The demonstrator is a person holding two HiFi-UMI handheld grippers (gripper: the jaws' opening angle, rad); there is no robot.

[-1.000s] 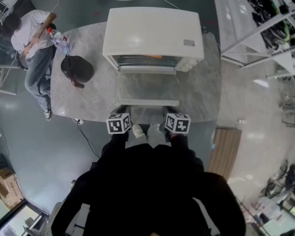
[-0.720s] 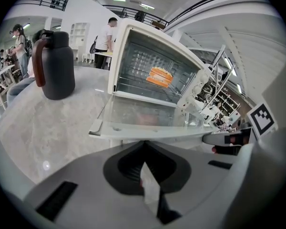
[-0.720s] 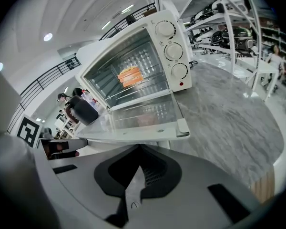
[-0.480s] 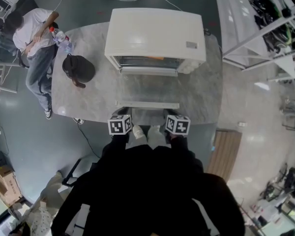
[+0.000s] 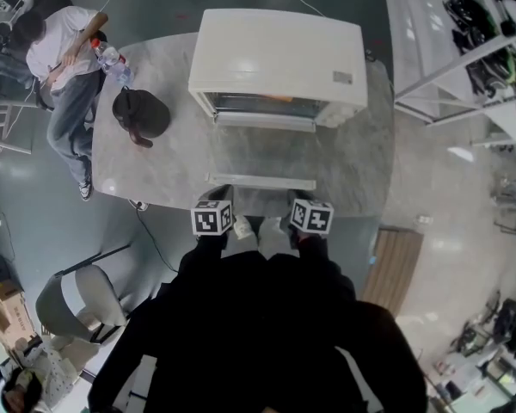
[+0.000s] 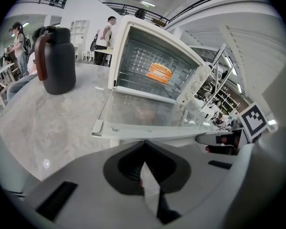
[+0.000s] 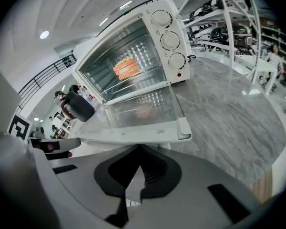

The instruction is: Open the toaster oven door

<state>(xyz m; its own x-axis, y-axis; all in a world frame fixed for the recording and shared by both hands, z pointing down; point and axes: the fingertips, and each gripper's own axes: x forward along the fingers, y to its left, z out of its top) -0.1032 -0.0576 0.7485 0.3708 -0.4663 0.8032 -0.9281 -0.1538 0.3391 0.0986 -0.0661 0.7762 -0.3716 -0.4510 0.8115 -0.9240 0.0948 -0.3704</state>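
The toaster oven [image 5: 279, 58] sits at 12 o'clock on the table [image 5: 361, 170], its door [image 6: 148, 111] already lying flat toward 6 o'clock, with the handle bar [image 5: 261, 181] nearest the person. The left gripper [image 6: 144, 146] and right gripper [image 7: 139, 149] hover just short of that bar, jaws pressed together on nothing. The door looks stiff and hinged low (its glass pane is likely fragile), so the bar is the place to grip.

Bright overhead indoor light, sharp centre, fisheye-warped dark edges.
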